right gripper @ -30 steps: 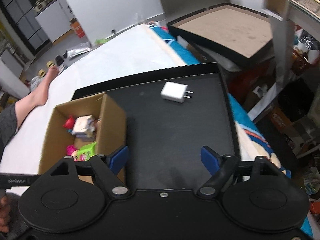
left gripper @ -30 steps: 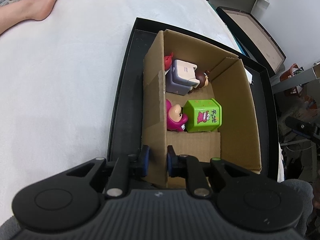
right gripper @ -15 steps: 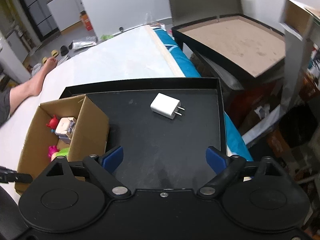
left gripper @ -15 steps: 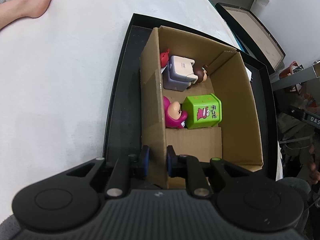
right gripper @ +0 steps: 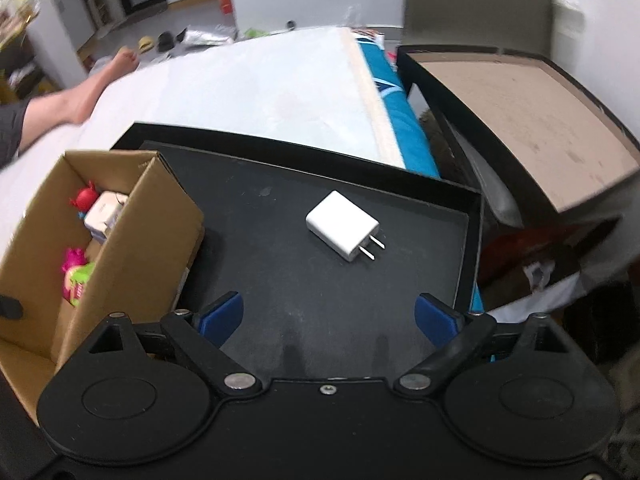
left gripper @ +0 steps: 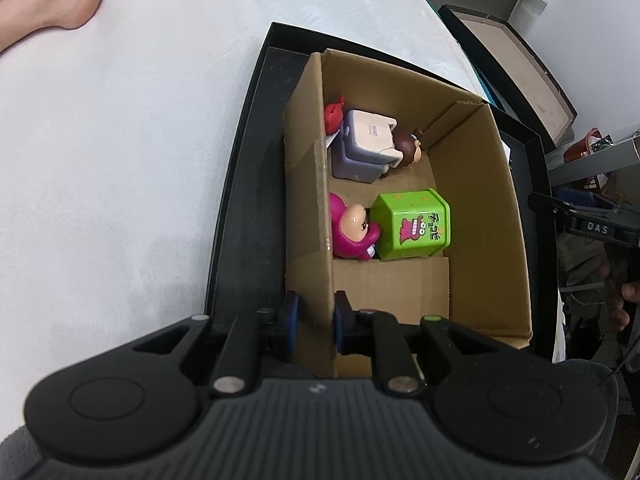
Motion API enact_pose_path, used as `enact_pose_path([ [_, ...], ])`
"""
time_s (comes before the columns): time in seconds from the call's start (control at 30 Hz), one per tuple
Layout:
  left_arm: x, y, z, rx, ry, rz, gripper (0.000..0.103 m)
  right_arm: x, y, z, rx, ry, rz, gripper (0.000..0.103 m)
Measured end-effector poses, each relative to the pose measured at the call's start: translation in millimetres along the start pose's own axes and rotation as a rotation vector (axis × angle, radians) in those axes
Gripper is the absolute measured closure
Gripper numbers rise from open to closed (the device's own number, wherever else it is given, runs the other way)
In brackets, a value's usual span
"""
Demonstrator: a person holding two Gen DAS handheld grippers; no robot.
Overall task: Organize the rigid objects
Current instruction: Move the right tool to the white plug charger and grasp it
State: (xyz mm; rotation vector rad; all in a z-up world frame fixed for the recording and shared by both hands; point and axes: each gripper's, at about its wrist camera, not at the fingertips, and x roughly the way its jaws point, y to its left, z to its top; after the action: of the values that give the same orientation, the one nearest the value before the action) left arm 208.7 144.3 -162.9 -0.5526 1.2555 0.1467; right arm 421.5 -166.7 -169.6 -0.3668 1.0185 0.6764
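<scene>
My left gripper (left gripper: 313,322) is shut on the left wall of a cardboard box (left gripper: 308,184), which stands in a black tray (left gripper: 240,184). Inside the box lie a green toy carton (left gripper: 412,224), a pink figure (left gripper: 352,232), a lilac and white block (left gripper: 366,144), a red toy (left gripper: 333,114) and a brown-haired figure (left gripper: 408,148). My right gripper (right gripper: 328,316) is open and empty above the tray (right gripper: 280,280). A white plug charger (right gripper: 344,232) lies on the tray just beyond it. The box (right gripper: 132,240) is at its left.
The tray sits on a white bed (left gripper: 120,140). A person's bare foot (left gripper: 72,4) rests on the bed's far left. A second black tray with a brown board (right gripper: 520,120) leans to the right, past a teal edge (right gripper: 396,120).
My right gripper has moved forward and lower towards the white charger, which now appears larger and nearer. My left gripper keeps its hold on the box wall.
</scene>
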Motion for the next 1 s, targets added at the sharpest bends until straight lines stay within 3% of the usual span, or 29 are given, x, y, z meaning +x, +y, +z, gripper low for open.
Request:
enact_pose_path([
  [0.77, 4, -3, 3, 0.001, 0.005, 0.031, 0.087, 66, 9, 61, -0.290, 0.063, -0.079, 0.016],
  [0.83, 5, -3, 4, 0.001, 0.005, 0.032, 0.087, 71, 8, 65, -0.290, 0.076, -0.084, 0.019],
  [0.93, 5, -4, 4, -0.001, 0.004, 0.037, 0.087, 80, 11, 69, -0.313, 0.114, -0.095, 0.032],
  [1.0, 5, -5, 4, 0.003, 0.003, 0.041, 0.087, 86, 13, 68, -0.339, 0.143, -0.111, 0.051],
])
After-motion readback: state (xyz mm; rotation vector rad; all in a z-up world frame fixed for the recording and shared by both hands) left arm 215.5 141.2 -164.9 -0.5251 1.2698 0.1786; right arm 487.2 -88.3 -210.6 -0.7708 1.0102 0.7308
